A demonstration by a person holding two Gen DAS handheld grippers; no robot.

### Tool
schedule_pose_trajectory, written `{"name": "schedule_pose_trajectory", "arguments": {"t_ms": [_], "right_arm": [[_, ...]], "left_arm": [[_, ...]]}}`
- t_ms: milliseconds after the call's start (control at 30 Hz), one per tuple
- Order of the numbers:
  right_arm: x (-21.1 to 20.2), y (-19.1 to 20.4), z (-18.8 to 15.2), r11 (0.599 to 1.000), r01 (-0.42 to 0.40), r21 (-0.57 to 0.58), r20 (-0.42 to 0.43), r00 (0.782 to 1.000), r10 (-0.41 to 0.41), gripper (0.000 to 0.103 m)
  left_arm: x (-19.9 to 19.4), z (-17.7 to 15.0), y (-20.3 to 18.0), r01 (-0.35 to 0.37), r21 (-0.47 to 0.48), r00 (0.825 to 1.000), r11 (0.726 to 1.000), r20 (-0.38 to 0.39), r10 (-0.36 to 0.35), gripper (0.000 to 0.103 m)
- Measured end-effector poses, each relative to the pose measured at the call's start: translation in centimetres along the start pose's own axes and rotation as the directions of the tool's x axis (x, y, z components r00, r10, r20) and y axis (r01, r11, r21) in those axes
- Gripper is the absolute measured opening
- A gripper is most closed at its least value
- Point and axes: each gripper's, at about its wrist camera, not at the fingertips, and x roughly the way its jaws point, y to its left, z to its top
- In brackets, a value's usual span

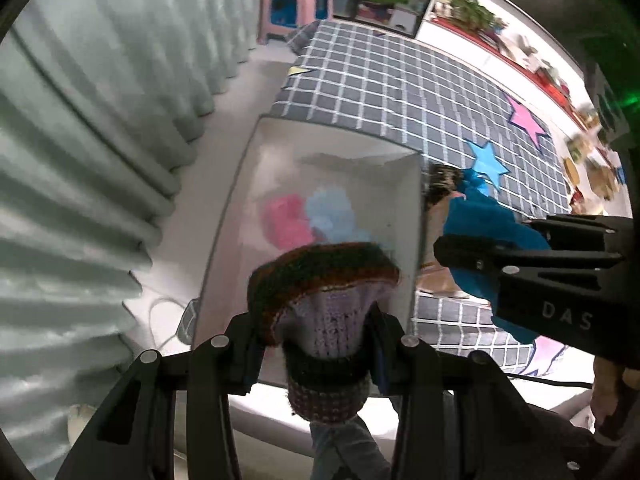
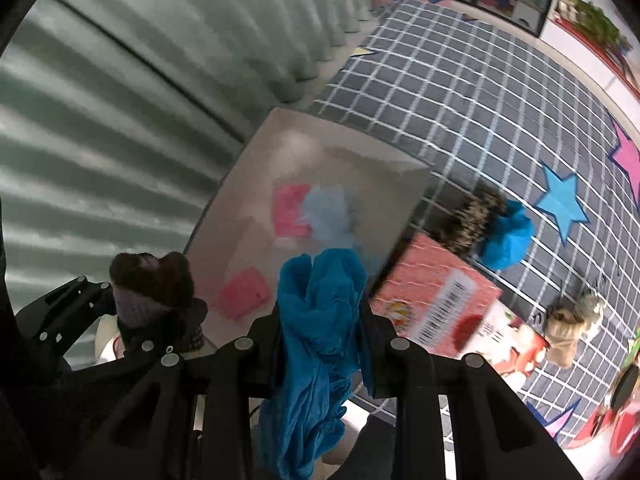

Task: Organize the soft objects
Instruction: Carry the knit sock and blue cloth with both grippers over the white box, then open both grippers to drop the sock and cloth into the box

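Observation:
My left gripper (image 1: 314, 344) is shut on a knitted hat (image 1: 324, 292) with a lilac body and a dark brown striped brim, held over the near end of a white box (image 1: 240, 216). My right gripper (image 2: 322, 344) is shut on a crumpled blue cloth (image 2: 316, 320), beside the box's near right corner. Inside the box lie a pink soft piece (image 1: 286, 220) and a light blue one (image 1: 332, 216). The right wrist view shows the same box (image 2: 256, 152), another pink piece (image 2: 244, 292) in it, and the left gripper (image 2: 132, 320) with the hat (image 2: 154, 284).
A grey checked mat (image 2: 460, 92) with star shapes covers the floor. On it are a red carton (image 2: 444, 296), a furry brown item (image 2: 474, 216), a blue bundle (image 2: 508, 240) and a small plush toy (image 2: 572, 324). A grey curtain (image 1: 80, 160) hangs left; a pink stool (image 1: 296, 8) stands far back.

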Motion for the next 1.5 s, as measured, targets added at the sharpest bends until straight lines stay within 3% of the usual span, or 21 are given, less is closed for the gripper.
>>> {"name": "schedule_pose_trajectory", "arguments": {"t_ms": [467,867,1500], "right_arm": [[2.7,2.6,3.3,0.999,0.010,-0.054,-0.042,0.999,-0.012,0.031],[3.7,-0.1,6.7,0.999,0.023,0.027,-0.034,0.999,-0.022,0.031],[5.2,-1.6,7.6,0.998,0.022,0.058,-0.068,0.998,-0.018,0.031]], "left_arm": [[3.2,1.1,2.9,-0.018,-0.043,0.999,0.999,-0.051,0.016,0.046],[7.1,5.4,2.0,-0.038,-0.003,0.996,0.999,-0.075,0.037,0.046],[8.9,6.2,1.5,-0.040,0.011,0.992,0.999,-0.120,0.041,0.046]]}}
